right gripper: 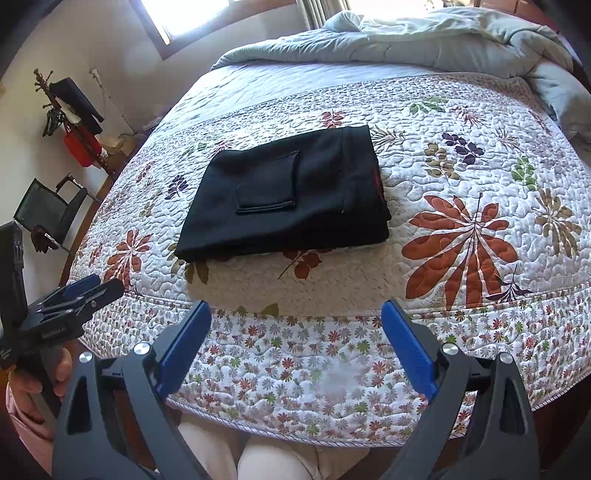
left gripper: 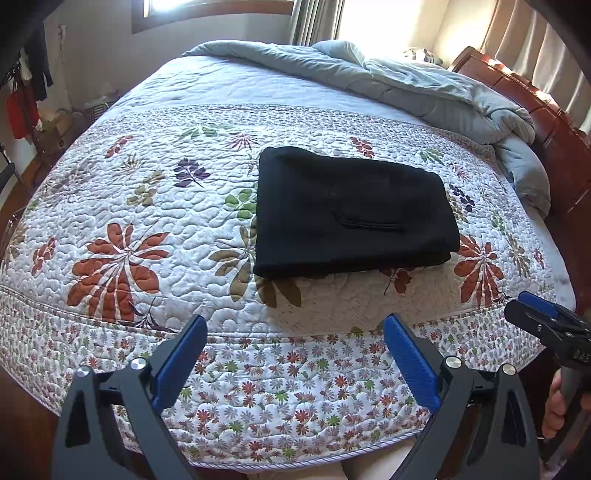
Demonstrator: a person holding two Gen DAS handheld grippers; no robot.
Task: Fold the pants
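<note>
My left tool (left gripper: pixel 295 332) hangs nearest me, over the near flowered border of the quilt (left gripper: pixel 155 206), its 2 blue pads spread wide with nothing between them. My right tool (right gripper: pixel 295 317) hangs the same way beside it, jaws gaping and empty, above that same border. Each tool shows at the edge of the other's view, gripped in my hand (right gripper: pixel 33 380). Below both, at the quilt's near edge, my light trousers (right gripper: pixel 266 458) show.

Past the border, near the middle of the quilt, lie the black pants (left gripper: pixel 351 210), folded into 1 flat rectangular stack with a patch pocket facing up. Neither tool touches them; they rest well clear of both.

Beyond the pants, at the far end of the quilt, a pale grey-blue duvet (left gripper: pixel 406 81) is bunched up. Beside it runs the reddish wooden bed frame (left gripper: pixel 546 122), and a bright window (left gripper: pixel 207 7) stands behind
</note>
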